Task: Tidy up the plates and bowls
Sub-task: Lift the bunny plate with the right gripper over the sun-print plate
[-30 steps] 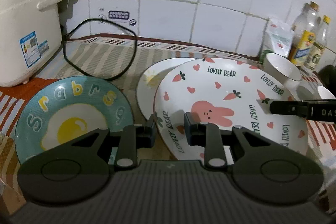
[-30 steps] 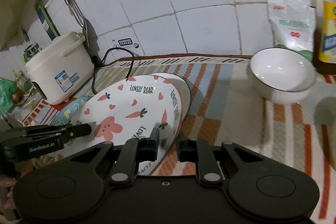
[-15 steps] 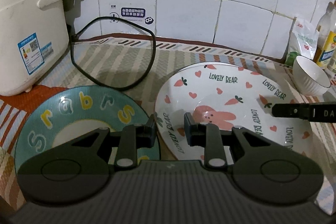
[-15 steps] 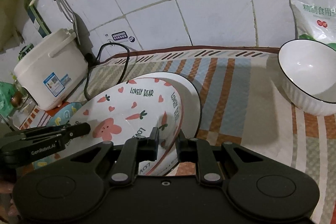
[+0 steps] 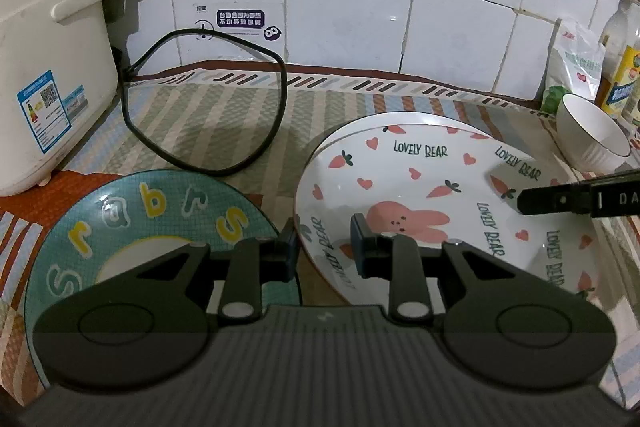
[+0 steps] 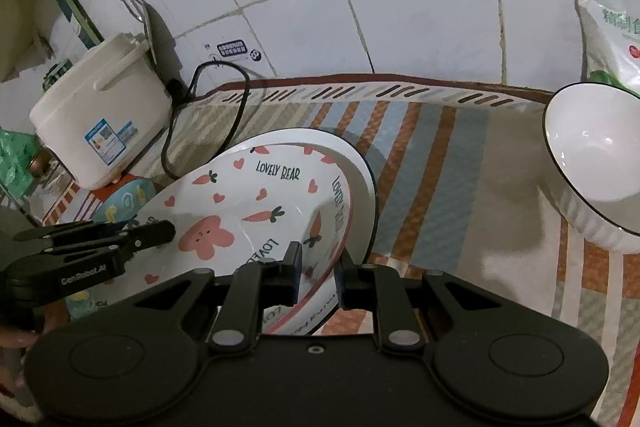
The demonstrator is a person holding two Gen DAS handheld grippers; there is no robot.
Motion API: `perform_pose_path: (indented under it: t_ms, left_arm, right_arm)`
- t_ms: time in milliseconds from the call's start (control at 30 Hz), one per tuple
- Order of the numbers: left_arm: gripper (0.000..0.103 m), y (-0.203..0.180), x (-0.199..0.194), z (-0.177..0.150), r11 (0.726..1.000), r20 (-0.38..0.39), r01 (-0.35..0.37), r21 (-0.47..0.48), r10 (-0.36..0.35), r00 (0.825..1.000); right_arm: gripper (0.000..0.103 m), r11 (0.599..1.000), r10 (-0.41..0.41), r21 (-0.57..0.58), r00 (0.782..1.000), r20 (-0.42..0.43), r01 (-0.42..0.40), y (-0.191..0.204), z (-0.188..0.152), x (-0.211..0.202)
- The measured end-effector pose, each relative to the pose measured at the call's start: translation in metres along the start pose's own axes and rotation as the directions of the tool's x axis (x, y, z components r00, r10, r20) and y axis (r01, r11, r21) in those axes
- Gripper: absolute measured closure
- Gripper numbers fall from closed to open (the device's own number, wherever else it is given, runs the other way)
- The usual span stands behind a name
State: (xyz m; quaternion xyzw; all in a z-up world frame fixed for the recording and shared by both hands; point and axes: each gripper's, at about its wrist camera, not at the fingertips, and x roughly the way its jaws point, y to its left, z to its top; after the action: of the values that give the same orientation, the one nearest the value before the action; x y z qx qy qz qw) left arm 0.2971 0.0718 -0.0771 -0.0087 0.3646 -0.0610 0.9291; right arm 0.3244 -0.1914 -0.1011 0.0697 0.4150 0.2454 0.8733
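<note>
So the bunny plate [image 5: 424, 195], the white one with "LOVELY BEAR", hearts and carrots on it, is being carried two-handed: the left gripper [image 5: 323, 251] is clamped on its left rim and the right gripper [image 6: 317, 273] is clamped on the opposite rim, each pinching the edge between its fingers. My guess is it's done that way because the plate is wide and shallow, and one pinch on the rim would let it tip. It sits directly over a plain white plate with a dark rim [image 6: 360, 167], whose edge peeks out behind it and to the right, so this looks like the stacking step. I honestly can't tell if the bunny plate is already resting on it or just above it. To the left lies a teal plate with a fried egg design [image 5: 132, 219], flat on the mat and partly under the left gripper. A white ribbed bowl with a dark rim [image 6: 592, 167] stands well apart on the right, not yet sorted. Everything's on a striped woven mat [image 6: 440, 195] covering a counter against a white tiled wall [image 5: 360, 19]. In the left corner there's a cream rice cooker [image 5: 48, 75] with its black cord [image 5: 208, 131] looped on the mat, plus a white bag [image 6: 612, 19] and bottles [image 5: 624, 67] on the right.
</note>
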Motion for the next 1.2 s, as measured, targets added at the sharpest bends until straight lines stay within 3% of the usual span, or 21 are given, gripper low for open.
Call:
perform_pose_path:
  t_ms: [400,633,967,1100,1200]
  left_arm:
    - [0.077,0.004,0.002,0.008,0.999,-0.076,0.041,-0.007,-0.041,0.996]
    - [0.076,0.018,0.003,0.010,0.993,-0.098,0.105,-0.056,-0.110,0.989]
    - [0.079,0.012,0.004,0.009,0.998,-0.089,0.063,-0.005,-0.063,0.994]
    - [0.079,0.011,0.004,0.009,0.998,-0.088,0.062,-0.001,-0.061,0.994]
    - [0.083,0.009,0.004,0.008,0.999,-0.083,0.046,0.018,-0.044,0.996]
  right_arm:
    - [0.082,0.996,0.049,0.075,0.993,-0.103,-0.042,-0.012,0.014,0.008]
    - [0.080,0.989,0.100,0.121,0.987,-0.123,-0.085,-0.019,0.013,0.006]
    - [0.073,0.997,0.040,0.078,0.972,-0.233,-0.022,-0.001,0.030,0.005]
    - [0.072,0.999,-0.006,0.033,0.963,-0.270,0.015,0.010,0.035,0.003]
    - [0.071,0.996,-0.085,-0.016,0.957,-0.278,0.083,0.019,0.042,0.002]
